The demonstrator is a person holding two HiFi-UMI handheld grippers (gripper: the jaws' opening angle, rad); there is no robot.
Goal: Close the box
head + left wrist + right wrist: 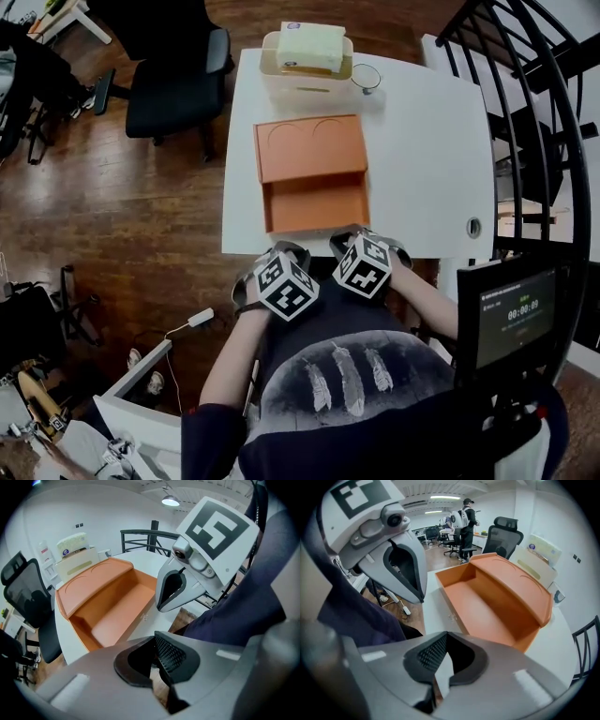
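Observation:
An orange box [315,204] lies open on the white table [431,159]. Its lid [309,148] is flipped back flat on the far side, and the tray looks empty. Both grippers hang side by side at the table's near edge, close to the person's body and short of the box. My left gripper [284,251] and right gripper [354,234] have their jaws together with nothing between them. From the left gripper [152,667] the box [117,611] lies ahead to the left, with the right gripper [187,573] beside it. From the right gripper [436,667] the box [487,606] lies ahead to the right.
A pale plastic container [305,56] with a packet on top and a small glass [366,77] stand behind the box. A black office chair [173,80] is left of the table, a black railing [534,112] on the right, a small screen [516,314] near right. People stand far off [466,513].

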